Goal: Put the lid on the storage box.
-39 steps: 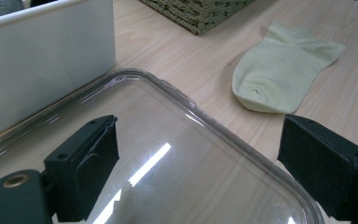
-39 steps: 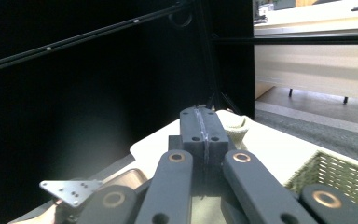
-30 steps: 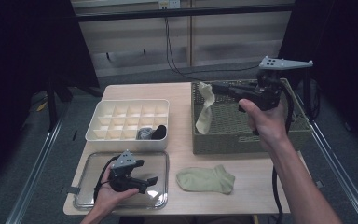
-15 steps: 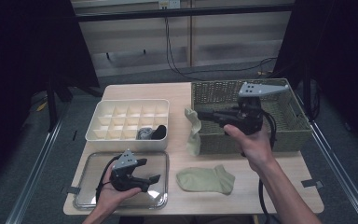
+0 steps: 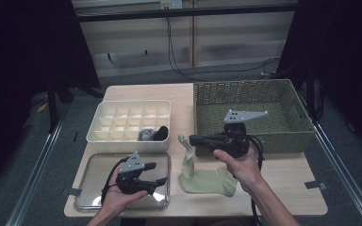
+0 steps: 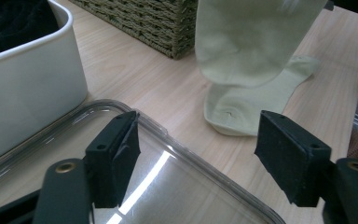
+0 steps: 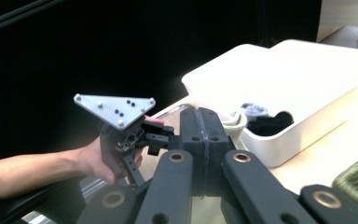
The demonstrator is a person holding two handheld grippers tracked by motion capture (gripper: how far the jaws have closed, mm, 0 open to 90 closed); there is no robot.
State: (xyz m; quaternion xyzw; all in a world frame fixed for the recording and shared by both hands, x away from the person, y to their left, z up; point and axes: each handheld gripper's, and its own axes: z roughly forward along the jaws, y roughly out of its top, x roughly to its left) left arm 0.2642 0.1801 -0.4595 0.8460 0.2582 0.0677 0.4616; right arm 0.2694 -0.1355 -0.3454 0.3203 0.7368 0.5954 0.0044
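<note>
My right gripper [image 5: 193, 140] is shut on the top of a pale green sock [image 5: 186, 157], just in front of the wicker basket [image 5: 283, 134]. The sock hangs down and its lower end meets a second pale green sock [image 5: 212, 181] lying flat on the table. In the right gripper view the jaws [image 7: 205, 126] are pressed together, with a bit of the sock [image 7: 236, 123] showing beside them. My left gripper [image 5: 156, 174] rests open over the clear tray [image 5: 94, 174], holding nothing. The left gripper view shows the hanging sock [image 6: 247, 42] above the flat sock [image 6: 242, 109].
A white divided box [image 5: 118, 120] stands behind the tray, with a black sock [image 5: 161, 133] and a grey one [image 5: 146, 134] in its front right cells. The basket fills the table's back right. Bare wood lies at the front right.
My right gripper has carried the sock from above the basket down and to the left, so its lower end now rests on the flat sock. The left gripper has stayed put.
</note>
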